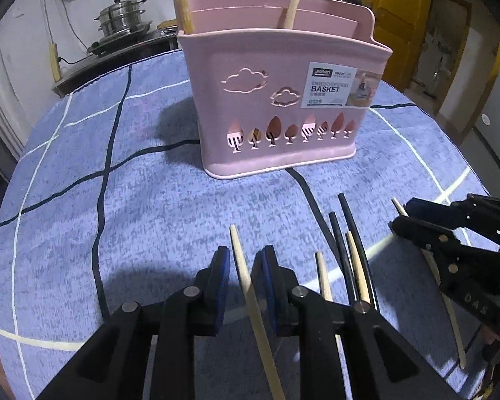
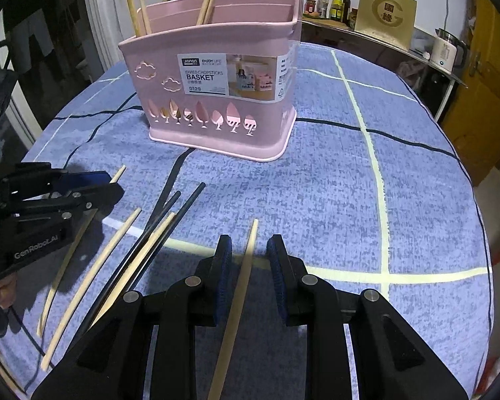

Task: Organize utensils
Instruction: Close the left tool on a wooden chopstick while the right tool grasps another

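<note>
The pink basket (image 1: 283, 100) stands upright on the bench (image 1: 150, 216), in the middle, far from the tools. Some light chopsticks (image 1: 183, 0) stick up out of it. More chopsticks lie flat on the bench, nearer to us, and two of them are black (image 2: 191, 196). The left tool (image 1: 243, 256) has one light chopstick (image 1: 254, 303) between its jaws, but the jaws stand a little apart and do not squeeze it. The right tool (image 2: 250, 246) is the same: a light chopstick (image 2: 238, 300) runs between its parted jaws, with a gap on each side. A blue cloth (image 2: 316, 200) with white and dark lines covers the bench. Behind it are a shiny steel pot (image 1: 121, 20), some bottles (image 2: 333, 3), a gold sign (image 2: 386, 13), a white kettle (image 2: 445, 50) and a yellow door (image 1: 396, 16).
</note>
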Motion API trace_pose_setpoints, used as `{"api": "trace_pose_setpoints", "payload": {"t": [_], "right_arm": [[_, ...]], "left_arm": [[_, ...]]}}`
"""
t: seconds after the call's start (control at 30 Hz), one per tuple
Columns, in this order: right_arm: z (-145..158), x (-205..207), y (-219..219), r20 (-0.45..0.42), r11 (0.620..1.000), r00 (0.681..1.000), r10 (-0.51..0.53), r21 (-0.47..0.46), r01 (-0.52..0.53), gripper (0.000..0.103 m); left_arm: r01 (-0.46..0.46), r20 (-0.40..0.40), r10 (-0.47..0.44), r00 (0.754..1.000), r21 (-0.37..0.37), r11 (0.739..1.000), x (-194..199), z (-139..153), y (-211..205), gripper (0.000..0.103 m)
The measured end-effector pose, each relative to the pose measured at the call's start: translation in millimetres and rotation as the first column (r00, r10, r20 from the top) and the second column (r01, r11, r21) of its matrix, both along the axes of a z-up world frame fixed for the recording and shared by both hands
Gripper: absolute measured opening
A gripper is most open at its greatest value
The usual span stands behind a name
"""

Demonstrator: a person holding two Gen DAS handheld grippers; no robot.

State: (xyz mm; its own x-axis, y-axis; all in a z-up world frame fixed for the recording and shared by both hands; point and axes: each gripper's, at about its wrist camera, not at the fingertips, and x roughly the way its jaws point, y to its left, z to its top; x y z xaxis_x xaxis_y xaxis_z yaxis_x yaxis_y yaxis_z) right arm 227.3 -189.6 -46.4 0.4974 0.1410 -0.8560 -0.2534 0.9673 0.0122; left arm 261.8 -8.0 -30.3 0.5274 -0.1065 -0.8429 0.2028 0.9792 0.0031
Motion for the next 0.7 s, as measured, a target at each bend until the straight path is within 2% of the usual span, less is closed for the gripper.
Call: {"api": "trace_pose_setpoints", "payload": {"t": [0.13, 0.3, 0.47, 0.7], "right_arm": [[1.1, 4.1, -0.1, -0.009, 1.000, 1.000, -0.006, 0.008, 0.007, 0.009], [3.2, 7.6, -1.7, -0.020, 0.999, 1.000, -0.009, 0.033, 0.010, 0.007], [11.3, 4.8, -5.9, -0.007, 0.998, 1.000, -0.004, 0.067, 0.004, 0.006], [34.9, -0.2, -10.6, 0.041, 0.995, 0.999, -0.001, 0.101, -0.003, 0.006]], "left_arm": [[-0.010, 0.002, 0.010, 1.000, 0.011, 1.000, -0.8, -1.5, -4.8, 0.017], [-0.005, -0.007, 0.005, 1.000, 0.022, 1.000, -2.4, -0.4, -11.4, 0.007], [-0.010, -0.017, 0.010, 1.000, -0.006, 1.000, -2.4, 3.6, -8.2, 0.007], [-0.007, 0.021, 0.008, 1.000, -0.036, 0.999, -9.4, 25.6, 0.4, 0.006]]}}
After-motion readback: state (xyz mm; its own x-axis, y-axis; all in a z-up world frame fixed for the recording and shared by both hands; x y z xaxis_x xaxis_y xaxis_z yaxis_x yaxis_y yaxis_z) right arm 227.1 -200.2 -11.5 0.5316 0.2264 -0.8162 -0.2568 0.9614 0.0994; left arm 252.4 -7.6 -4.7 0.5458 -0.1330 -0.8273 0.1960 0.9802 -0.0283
